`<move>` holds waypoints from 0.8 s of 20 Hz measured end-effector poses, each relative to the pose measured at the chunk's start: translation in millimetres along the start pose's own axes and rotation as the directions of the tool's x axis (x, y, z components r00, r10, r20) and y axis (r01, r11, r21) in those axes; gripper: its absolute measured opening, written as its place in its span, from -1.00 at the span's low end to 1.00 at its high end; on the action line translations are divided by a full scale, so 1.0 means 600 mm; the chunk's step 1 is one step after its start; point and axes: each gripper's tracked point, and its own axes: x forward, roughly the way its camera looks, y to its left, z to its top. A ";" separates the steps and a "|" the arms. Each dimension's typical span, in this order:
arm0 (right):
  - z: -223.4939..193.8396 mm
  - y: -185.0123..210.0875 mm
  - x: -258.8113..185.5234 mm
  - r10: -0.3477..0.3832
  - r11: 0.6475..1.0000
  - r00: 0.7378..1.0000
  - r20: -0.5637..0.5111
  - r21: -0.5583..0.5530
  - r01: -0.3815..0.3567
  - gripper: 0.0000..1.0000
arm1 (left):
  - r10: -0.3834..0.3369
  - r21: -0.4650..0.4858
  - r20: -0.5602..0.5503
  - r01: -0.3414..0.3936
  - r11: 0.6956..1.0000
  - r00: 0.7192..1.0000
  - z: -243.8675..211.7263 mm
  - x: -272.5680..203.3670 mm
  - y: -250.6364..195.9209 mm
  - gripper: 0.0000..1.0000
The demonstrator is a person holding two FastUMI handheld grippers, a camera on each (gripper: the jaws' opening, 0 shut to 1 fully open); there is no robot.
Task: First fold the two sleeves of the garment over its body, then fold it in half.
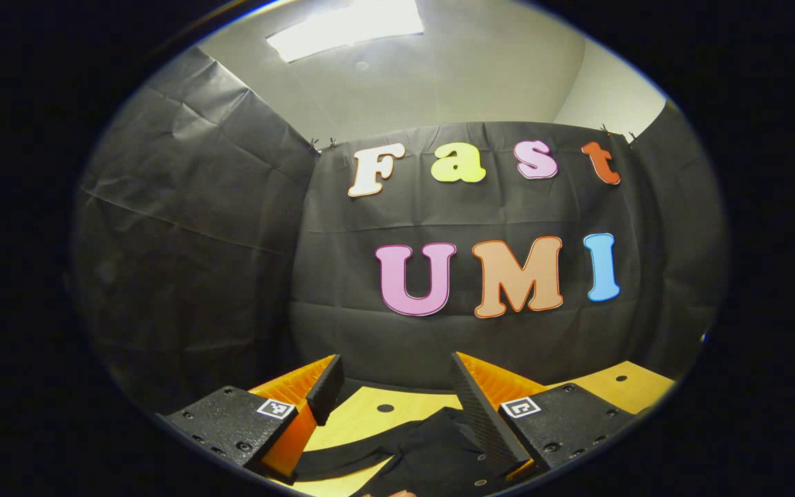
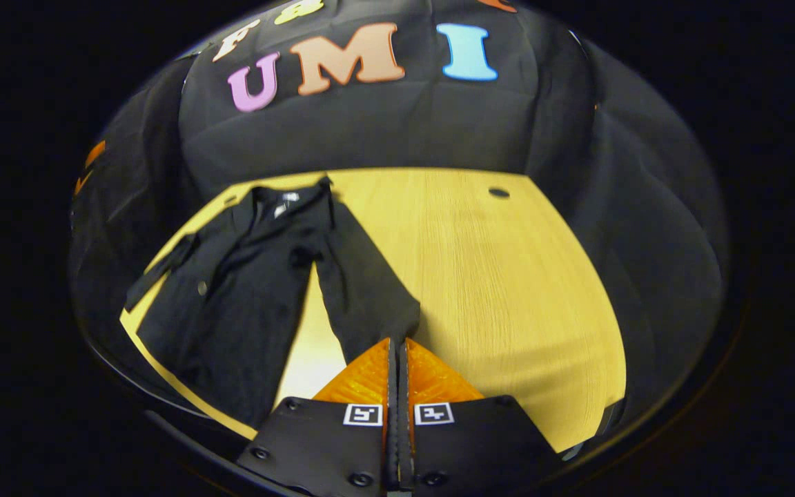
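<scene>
Right gripper view looks down on a pale wooden worktop [image 2: 508,276] that spreads ahead of the gripper and off to its right, bare there except for a small dark hole near the far edge. The black garment [image 2: 232,297] lies flat on the worktop ahead and to the left of the right gripper [image 2: 397,345], collar at the far end, hem toward the near edge, so its long axis runs roughly away from the gripper. One sleeve [image 2: 363,276] slants from the shoulder down toward the gripper and ends right at its fingertips; the fingers are pressed together with no gap, and the cuff edge seems to sit just at or under them, though I cannot tell whether cloth is actually pinched. The other sleeve [image 2: 159,269] points out to the far left, well apart from this gripper.

In the left gripper view the left gripper [image 1: 397,393] has its fingers spread wide, holding nothing, with dark fabric lying on the worktop just below and between them.

Judgement: the near sleeve is the right gripper's job, since it reaches that gripper, and folding it means carrying the cuff leftward across the body; the far sleeve falls to the left gripper.
</scene>
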 end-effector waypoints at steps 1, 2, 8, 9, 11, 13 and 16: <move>0.025 0.016 -0.005 0.014 1.000 0.999 0.028 0.012 -0.015 -0.94 | -0.003 0.000 0.004 0.003 1.000 1.000 0.003 0.001 0.006 0.84; 0.051 0.035 -0.007 0.033 0.999 0.998 0.049 0.029 -0.035 -0.94 | -0.002 0.000 0.006 0.002 1.000 1.000 0.003 0.003 0.015 0.84; 0.166 0.157 -0.018 0.168 0.982 0.977 0.128 0.068 -0.178 -0.95 | 0.057 -0.017 -0.011 -0.057 0.998 0.998 -0.013 -0.001 0.096 0.85; 0.182 0.184 -0.016 0.191 0.979 0.972 0.139 0.050 -0.199 -0.94 | 0.069 -0.016 -0.013 -0.069 0.998 0.998 -0.013 -0.001 0.110 0.86; 0.227 0.236 -0.010 0.227 0.974 0.961 0.160 -0.012 -0.228 -0.95 | 0.086 -0.009 -0.006 -0.086 0.996 0.996 -0.011 -0.005 0.137 0.84; 0.270 0.299 -0.003 0.269 0.963 0.945 0.185 -0.073 -0.260 -0.94 | 0.098 -0.005 -0.003 -0.099 0.995 0.995 -0.010 -0.006 0.163 0.84; 0.302 0.383 0.006 0.330 0.942 0.925 0.190 -0.125 -0.311 -0.88 | 0.112 -0.010 -0.010 -0.113 0.994 0.994 -0.017 -0.001 0.194 0.85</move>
